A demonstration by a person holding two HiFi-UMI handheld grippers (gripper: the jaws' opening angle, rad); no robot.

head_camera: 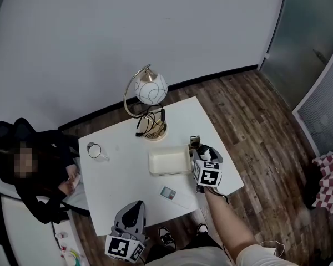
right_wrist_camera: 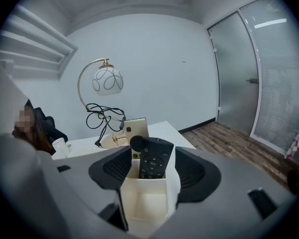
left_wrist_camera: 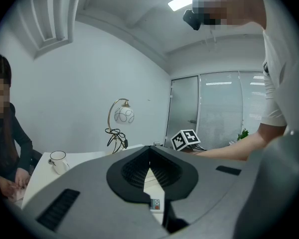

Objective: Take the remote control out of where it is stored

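Note:
A black remote control [right_wrist_camera: 152, 162] stands upright in a narrow cream holder [right_wrist_camera: 144, 200], its button end sticking out of the top. My right gripper [right_wrist_camera: 153, 156] is open, with a jaw on either side of the holder and the remote between them. In the head view the right gripper [head_camera: 202, 150] sits at the right end of a cream tray [head_camera: 155, 160] on the white table [head_camera: 122, 143], and it hides the remote. My left gripper [head_camera: 136, 205] hangs at the table's near edge, shut and holding nothing. In its own view the left gripper [left_wrist_camera: 149, 151] points across the table.
A globe lamp [head_camera: 150, 87] with a coil of black cable [head_camera: 151, 125] stands at the back of the table. A mug [head_camera: 94, 150] is at the left, a small grey device [head_camera: 167, 193] near the front. A gold flat item [right_wrist_camera: 136, 128] stands behind the holder. A person [head_camera: 41, 173] sits at the left.

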